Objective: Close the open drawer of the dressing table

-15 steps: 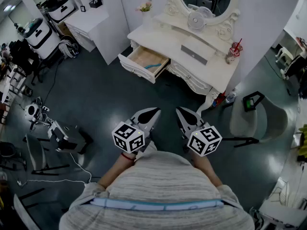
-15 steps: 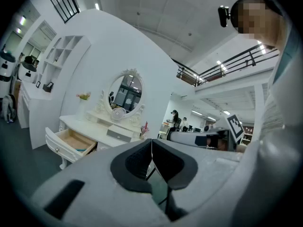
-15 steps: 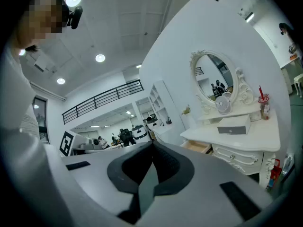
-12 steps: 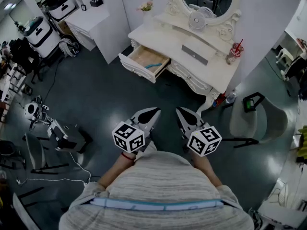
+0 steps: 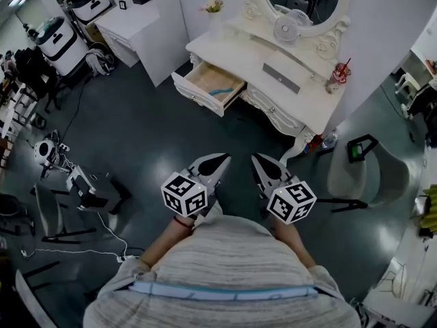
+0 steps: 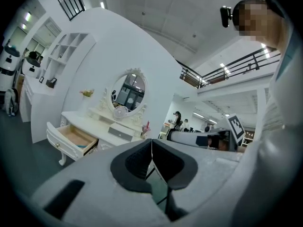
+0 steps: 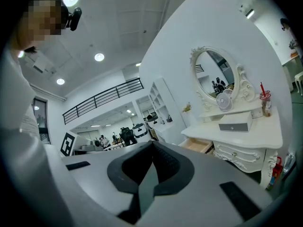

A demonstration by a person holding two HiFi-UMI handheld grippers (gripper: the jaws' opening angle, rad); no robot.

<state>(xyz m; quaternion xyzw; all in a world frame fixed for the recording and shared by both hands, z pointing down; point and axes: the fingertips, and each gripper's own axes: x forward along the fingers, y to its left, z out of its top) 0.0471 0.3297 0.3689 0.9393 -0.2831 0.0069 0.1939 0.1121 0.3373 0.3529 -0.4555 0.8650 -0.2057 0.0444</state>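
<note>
A white dressing table (image 5: 273,80) with an oval mirror stands across the dark floor ahead. Its left drawer (image 5: 208,87) is pulled out, showing a wooden bottom with a blue item inside. The same drawer (image 6: 71,138) shows at the left of the left gripper view, and the drawer (image 7: 198,145) also appears in the right gripper view. My left gripper (image 5: 223,158) and right gripper (image 5: 255,158) are held close to my body, side by side, well short of the table. Both have their jaws together with nothing between them.
A small fan (image 5: 287,27), a grey box (image 5: 280,77) and a cup with a red straw (image 5: 334,77) sit on the tabletop. A white cabinet (image 5: 140,29) stands left of the table. A chair (image 5: 365,166) is at the right, and equipment and cables (image 5: 82,190) lie at the left.
The view has shifted slightly, so the dressing table sits a little lower and nearer in the head view. Both grippers keep the same pose and stay shut.
</note>
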